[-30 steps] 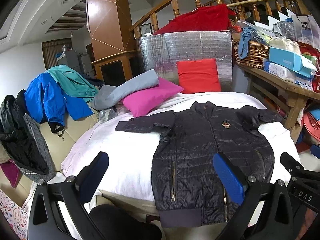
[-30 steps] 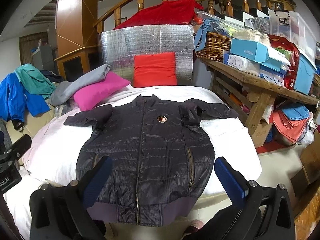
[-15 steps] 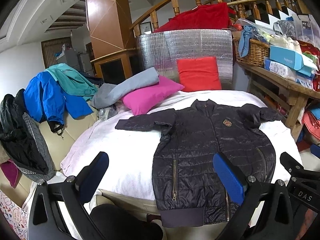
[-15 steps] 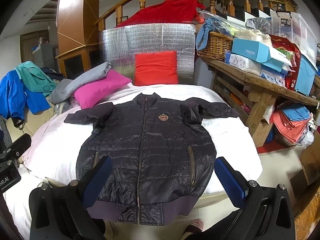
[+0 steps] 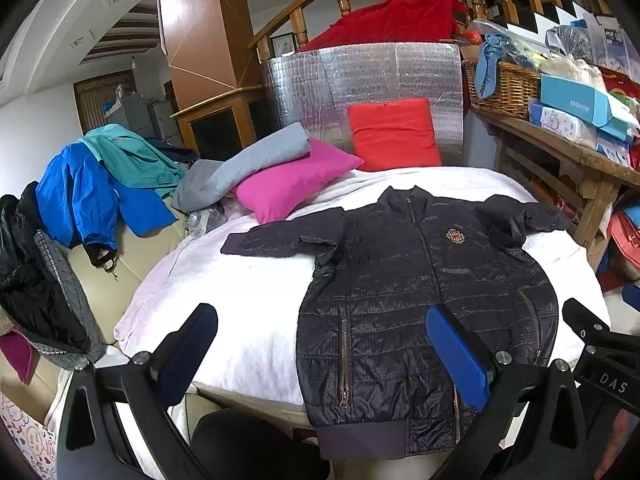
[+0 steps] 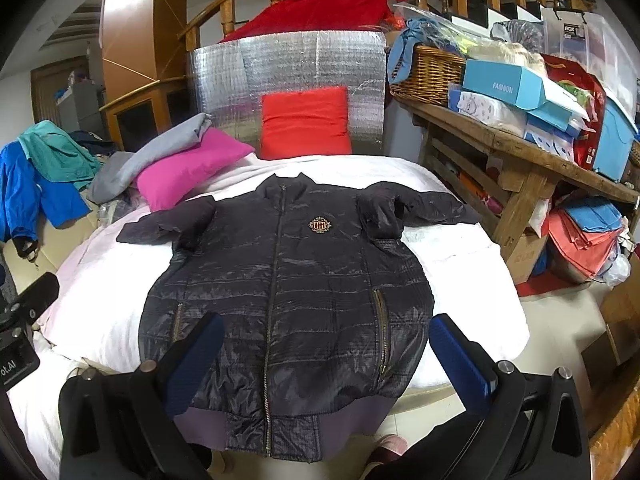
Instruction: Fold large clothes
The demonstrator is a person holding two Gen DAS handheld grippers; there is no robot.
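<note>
almost nothing changes across the last second: both claws, left claw point(image 5: 320, 354) and right claw point(image 6: 326, 356), hang wide and empty over the flat jacket point(image 6: 280, 280); folding is not yet begun.

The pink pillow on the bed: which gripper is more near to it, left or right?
Left, probably. The pink pillow lies far ahead of the left gripper, near its midline. From the right gripper, it sits ahead and well off to the left.

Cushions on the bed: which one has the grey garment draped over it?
The pink cushion; the folded grey garment lies across it. The red cushion stands bare against the silver foil panel.
</note>
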